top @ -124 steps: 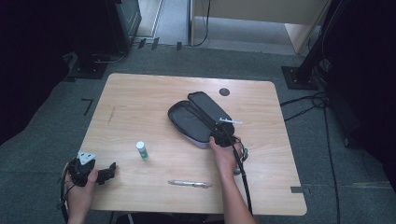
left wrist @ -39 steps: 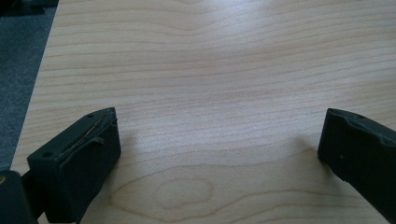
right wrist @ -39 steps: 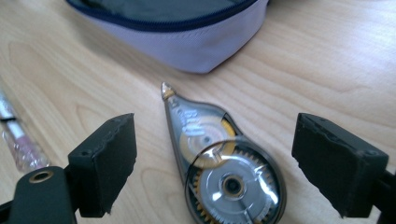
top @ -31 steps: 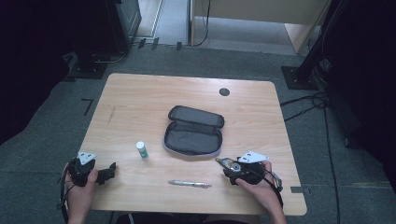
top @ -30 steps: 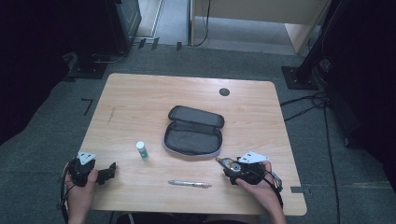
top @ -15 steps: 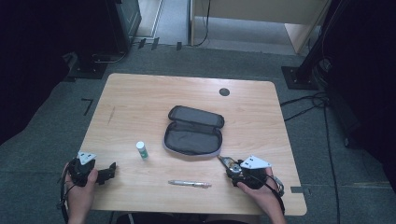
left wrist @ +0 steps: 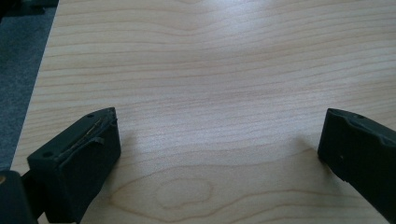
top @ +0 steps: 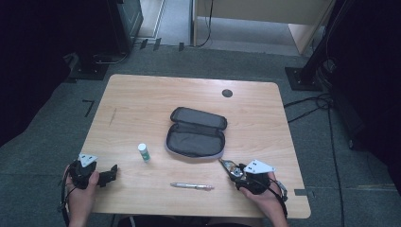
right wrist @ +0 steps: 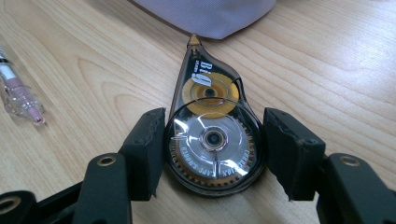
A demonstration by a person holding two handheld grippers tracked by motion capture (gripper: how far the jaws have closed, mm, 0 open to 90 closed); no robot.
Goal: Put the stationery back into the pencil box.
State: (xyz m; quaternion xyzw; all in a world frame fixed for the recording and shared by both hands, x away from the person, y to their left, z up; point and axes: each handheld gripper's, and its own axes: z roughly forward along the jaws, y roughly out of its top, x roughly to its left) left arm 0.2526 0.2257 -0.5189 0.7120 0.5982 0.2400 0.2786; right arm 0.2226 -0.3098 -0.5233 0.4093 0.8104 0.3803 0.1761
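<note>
Wooden table: correction tape dispenser flat near open pencil case, between right gripper jaws, just closing, pads at its sides. Left gripper spread wide, empty.

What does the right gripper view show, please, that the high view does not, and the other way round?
Close up, the right gripper view gives detail of the correction tape dispenser: clear shell, amber spool and toothed wheel. The jaws of the right hand-held gripper, which have just been closing, sit against its two sides. The high view adds the whole table, the open inside of the pencil case, a small white tube and the left hand-held gripper near the front-left corner. Both share the dispenser, the pen and the pencil case.
</note>
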